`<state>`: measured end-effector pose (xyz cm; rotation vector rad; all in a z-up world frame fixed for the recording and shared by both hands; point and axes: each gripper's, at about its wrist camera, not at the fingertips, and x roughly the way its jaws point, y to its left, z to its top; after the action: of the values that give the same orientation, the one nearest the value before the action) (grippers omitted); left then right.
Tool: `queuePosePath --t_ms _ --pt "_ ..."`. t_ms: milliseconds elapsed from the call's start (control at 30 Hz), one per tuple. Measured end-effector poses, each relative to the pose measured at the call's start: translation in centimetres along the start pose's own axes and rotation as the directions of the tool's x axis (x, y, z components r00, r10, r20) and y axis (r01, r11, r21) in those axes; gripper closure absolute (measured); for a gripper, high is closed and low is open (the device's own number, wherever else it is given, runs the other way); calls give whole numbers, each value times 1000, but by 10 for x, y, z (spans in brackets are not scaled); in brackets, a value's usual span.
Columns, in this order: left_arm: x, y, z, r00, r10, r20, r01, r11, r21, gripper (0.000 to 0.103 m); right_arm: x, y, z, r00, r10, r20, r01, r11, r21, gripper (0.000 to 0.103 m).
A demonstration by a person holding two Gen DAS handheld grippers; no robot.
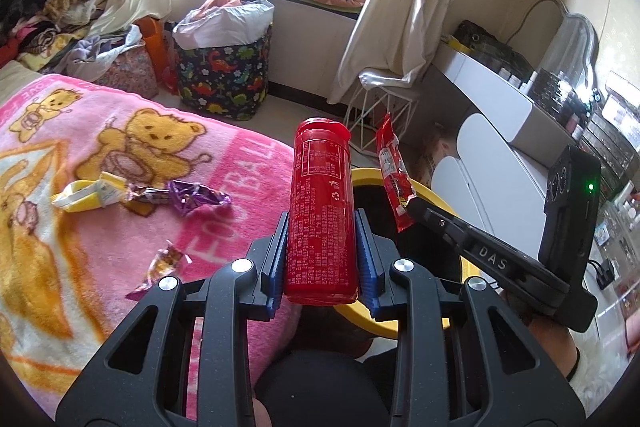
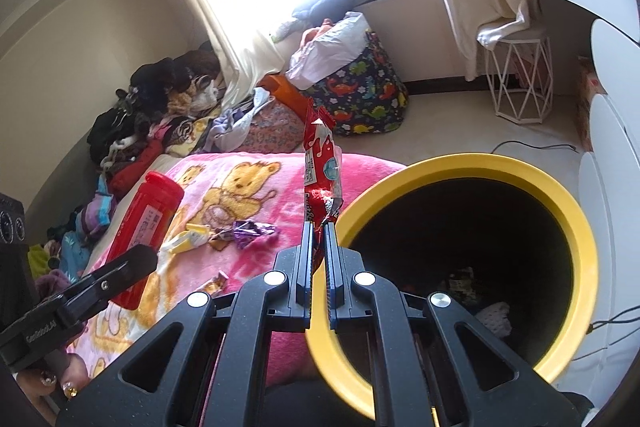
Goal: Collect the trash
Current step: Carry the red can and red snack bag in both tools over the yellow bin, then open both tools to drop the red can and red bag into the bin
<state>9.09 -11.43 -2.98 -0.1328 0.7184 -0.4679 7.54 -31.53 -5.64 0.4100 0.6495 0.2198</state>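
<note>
**Both grippers loaded and poised beside the bin**

The bed (image 2: pixel 248 163), under a pink teddy-bear blanket, is where the litter lies, and the yellow-rimmed bin (image 2: pixel 568 227) stands right against its edge, probably so that trash can go from blanket to bin with little travel. A few scraps already lie in its dark bottom.

The left gripper (image 1: pixel 322 223) is clamped on a red can (image 1: pixel 322 203), squeezed low on its body so that it stands upright between the blue pads. It hangs over the blanket's edge, just short of the bin's rim.

The right gripper (image 2: pixel 319 227) is closed tight on the bottom end of a red wrapper (image 2: pixel 322 167), which stands up limp above the jaws, beside the rim and not yet over the opening.

On the blanket remain a yellow carton (image 1: pixel 90 193), a purple wrapper (image 1: pixel 192 197) and a small candy wrapper (image 1: pixel 166 261) nearer the edge.
</note>
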Motion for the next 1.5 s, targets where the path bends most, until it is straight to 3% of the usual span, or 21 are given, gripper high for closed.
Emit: queuePosePath --t_ms 933,1500 --pt "40 -48 -16 993 -65 -99 73 994 83 79 -19 -66 -4 993 -114 6 112 987 118 97" --pt "79 -65 -25 978 -98 -183 112 991 69 79 -22 -96 -10 989 -142 -29 145 975 171 97"
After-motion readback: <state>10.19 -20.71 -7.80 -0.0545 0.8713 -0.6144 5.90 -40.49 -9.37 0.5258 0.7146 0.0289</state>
